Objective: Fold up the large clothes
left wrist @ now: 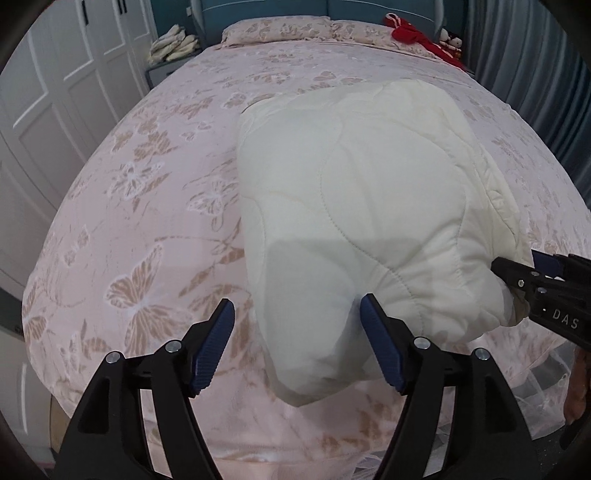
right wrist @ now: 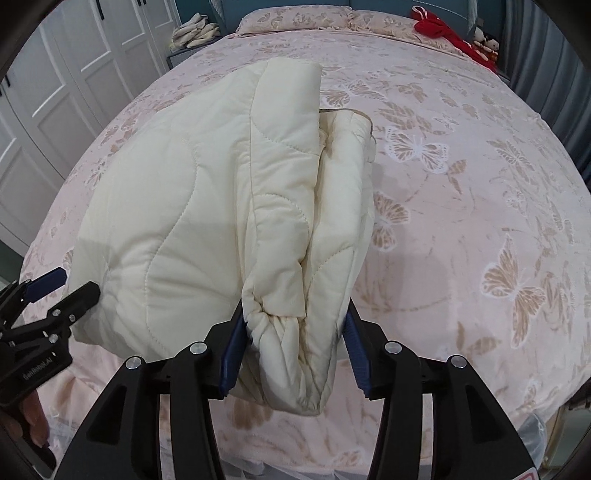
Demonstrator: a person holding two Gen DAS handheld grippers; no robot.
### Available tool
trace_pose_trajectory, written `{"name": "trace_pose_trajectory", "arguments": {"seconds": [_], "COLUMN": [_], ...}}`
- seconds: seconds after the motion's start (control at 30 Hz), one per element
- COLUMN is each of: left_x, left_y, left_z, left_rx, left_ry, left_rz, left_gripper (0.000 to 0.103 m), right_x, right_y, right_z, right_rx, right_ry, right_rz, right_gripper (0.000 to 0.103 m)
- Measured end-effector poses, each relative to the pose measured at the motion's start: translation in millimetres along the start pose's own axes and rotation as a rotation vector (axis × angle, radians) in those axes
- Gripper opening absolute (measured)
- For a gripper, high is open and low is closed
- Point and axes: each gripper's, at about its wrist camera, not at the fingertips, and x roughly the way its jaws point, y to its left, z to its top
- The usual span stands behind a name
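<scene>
Cream quilted padded jacket (left wrist: 354,206), folded into a thick bundle, lies on the pink butterfly-print bedspread (left wrist: 140,229) and fills the middle of the left wrist view, its near end reaching toward six o'clock. By my reading the main folds are done and the bundle is being laid down; what seems left is letting go and perhaps squaring the edges. The left gripper (left wrist: 297,345) stands spread, its blue pads on either side of the near corner; the right-hand pad seems to brush the fabric, the other is clear of it, so nothing is clamped. At three o'clock the right gripper (left wrist: 517,280) sits against the bundle's side. Far off, at eleven o'clock, a heap of pale folded cloth (left wrist: 173,44) rests on a bedside stand, a red garment (left wrist: 417,35) lies at one o'clock by the pillow (left wrist: 273,29), and white wardrobe doors (left wrist: 55,74) fill nine to ten o'clock.

In the right wrist view the jacket (right wrist: 192,206) runs from twelve o'clock down to six, with layered edges and a gathered cuff at its near end. The right gripper (right wrist: 295,350) has that bunched end between its pads, close on both sides; the fabric looks barely pinched, so I judge the hold loosened rather than firm. The left gripper (right wrist: 55,291) shows at eight o'clock, parted beside the bundle's corner. The bedspread (right wrist: 461,221) toward three o'clock is bare, and nothing blocks the bundle.
</scene>
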Motion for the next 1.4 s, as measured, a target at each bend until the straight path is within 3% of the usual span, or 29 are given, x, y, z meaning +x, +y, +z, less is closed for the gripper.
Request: {"name": "trace_pose_trajectory", "arguments": {"seconds": [0.17, 0.37, 0.43, 0.6, 0.7, 0.8, 1.03, 1.4], "left_x": [-2.2, -3.9, -6.8, -8.7, -8.8, -11.3, -14.7, 5.1], "left_y": [7.3, 9.1, 8.4, 6.8, 5.1, 3.5, 4.8, -1.2], "left_z": [-5.0, -7.2, -6.5, -5.1, -5.7, -5.3, 0.6, 0.2], "left_rx": [-0.021, -0.047, -0.037, -0.043, -0.042, -0.044, -0.065, -0.045], "left_ry": [0.016, 0.031, 0.027, 0.042, 0.052, 0.059, 0.065, 0.094], "left_rz": [0.022, 0.023, 0.034, 0.051, 0.063, 0.066, 0.082, 0.096], "left_gripper": [0.080, 0.080, 0.080, 0.080, 0.080, 0.080, 0.079, 0.082], "right_x": [-2.8, -24.4, -36.4, -62.2, -66.4, -60.1, -20.8, 17.6], "right_y": [-6.0, -10.1, -9.6, -5.0, -1.8, 3.6, 7.6, 2.4], "right_z": [-8.7, -9.3, -6.8, 2.6, 6.9, 8.5, 3.5, -6.5], "right_rx": [-0.015, 0.009, -0.002, -0.013, -0.031, -0.053, -0.100, -0.067], "right_ry": [0.020, 0.007, -0.025, -0.093, -0.096, -0.071, 0.008, 0.088], "right_rz": [-0.013, -0.010, -0.029, -0.071, -0.066, -0.048, -0.126, -0.113], "right_gripper": [0.047, 0.047, 0.043, 0.016, 0.011, 0.010, 0.009, 0.009]}}
